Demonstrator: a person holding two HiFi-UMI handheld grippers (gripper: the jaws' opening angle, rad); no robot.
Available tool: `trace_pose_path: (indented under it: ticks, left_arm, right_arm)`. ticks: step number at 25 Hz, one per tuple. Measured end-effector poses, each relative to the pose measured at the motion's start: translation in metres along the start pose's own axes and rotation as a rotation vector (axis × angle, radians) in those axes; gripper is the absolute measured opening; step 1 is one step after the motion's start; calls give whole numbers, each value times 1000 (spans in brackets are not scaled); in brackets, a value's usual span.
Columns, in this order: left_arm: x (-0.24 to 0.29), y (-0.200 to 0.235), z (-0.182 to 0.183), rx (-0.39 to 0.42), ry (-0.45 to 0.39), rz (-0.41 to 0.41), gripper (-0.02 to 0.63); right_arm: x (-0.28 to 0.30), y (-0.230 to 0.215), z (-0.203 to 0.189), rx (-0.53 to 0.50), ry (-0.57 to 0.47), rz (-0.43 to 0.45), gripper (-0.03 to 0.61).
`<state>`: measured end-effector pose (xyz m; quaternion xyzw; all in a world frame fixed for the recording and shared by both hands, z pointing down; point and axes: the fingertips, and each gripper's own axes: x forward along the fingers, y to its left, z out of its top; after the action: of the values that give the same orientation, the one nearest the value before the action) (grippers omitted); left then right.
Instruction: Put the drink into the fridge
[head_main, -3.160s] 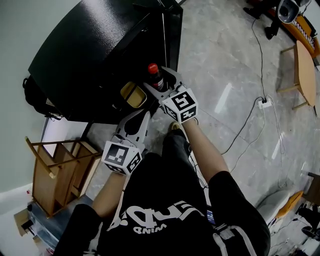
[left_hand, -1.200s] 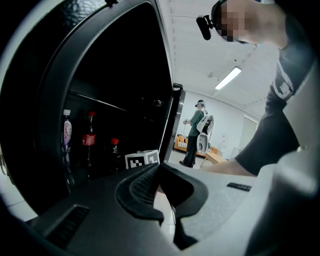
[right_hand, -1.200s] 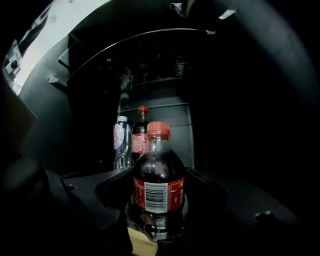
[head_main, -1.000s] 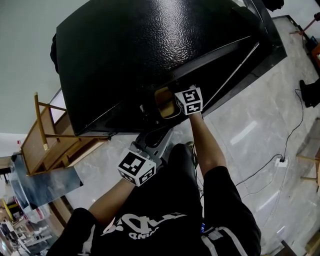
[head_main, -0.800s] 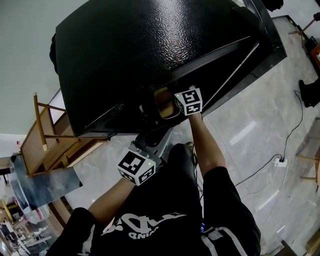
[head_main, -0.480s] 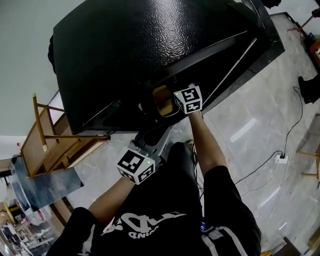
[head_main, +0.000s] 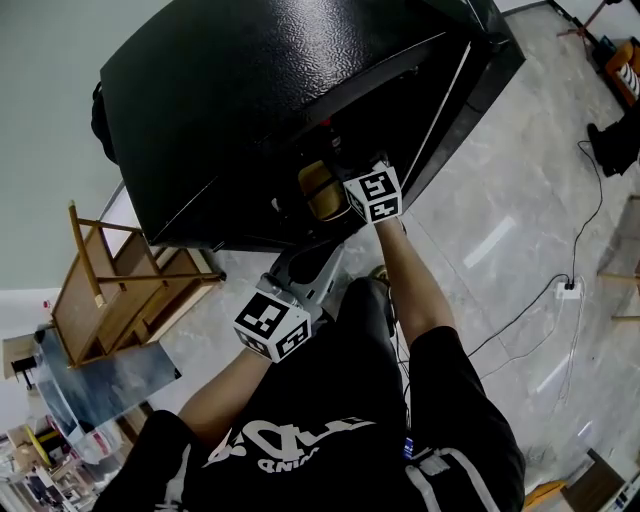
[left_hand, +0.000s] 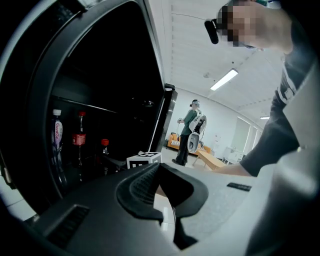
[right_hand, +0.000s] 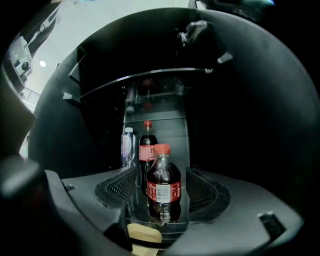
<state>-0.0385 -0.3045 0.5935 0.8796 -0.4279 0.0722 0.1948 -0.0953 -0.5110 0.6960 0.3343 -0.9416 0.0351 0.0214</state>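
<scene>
Nearest the body, item one: left gripper (left_hand: 162, 172), held low in front of the fridge (head_main: 230, 100), jaws drawn together with nothing between them. Item two, further out: right gripper (right_hand: 161, 174), reaching into the open fridge, jaws spread wide and gripping nothing. Between those jaws I log the drink (right_hand: 162, 182), a small cola bottle with red cap and red label. It stands upright on a glass shelf (right_hand: 175, 222), with a gap on each side, clear of both jaws. Just behind the drink: a taller cola bottle (right_hand: 145, 147), upright. Beside that, to its left: a clear bottle with a purple label (right_hand: 128, 147) and a white cap. Above them: an upper shelf (right_hand: 145, 75), its contents too dark for me to tell. Outside the cabinet: the fridge door (head_main: 480, 80), swung open on the right; a wooden chair (head_main: 110, 290) by the wall on the left; a power strip (head_main: 568, 290) with its cable on the pale stone floor, well apart to the right. Farthest, in the left gripper view: a standing person (left_hand: 192, 132) in the room beyond the door
</scene>
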Motion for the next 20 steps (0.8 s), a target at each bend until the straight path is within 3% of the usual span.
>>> trace_pose_path:
  ticks: [16,20]
  left_arm:
    - [-58,-55,53,22,-10,-54,8]
    - [-84,-73,55,16,-1,-60,8]
  right_arm:
    - [-81,40,81,34,-36,-90,302]
    - [-119,62,105,31,-38,-115,158]
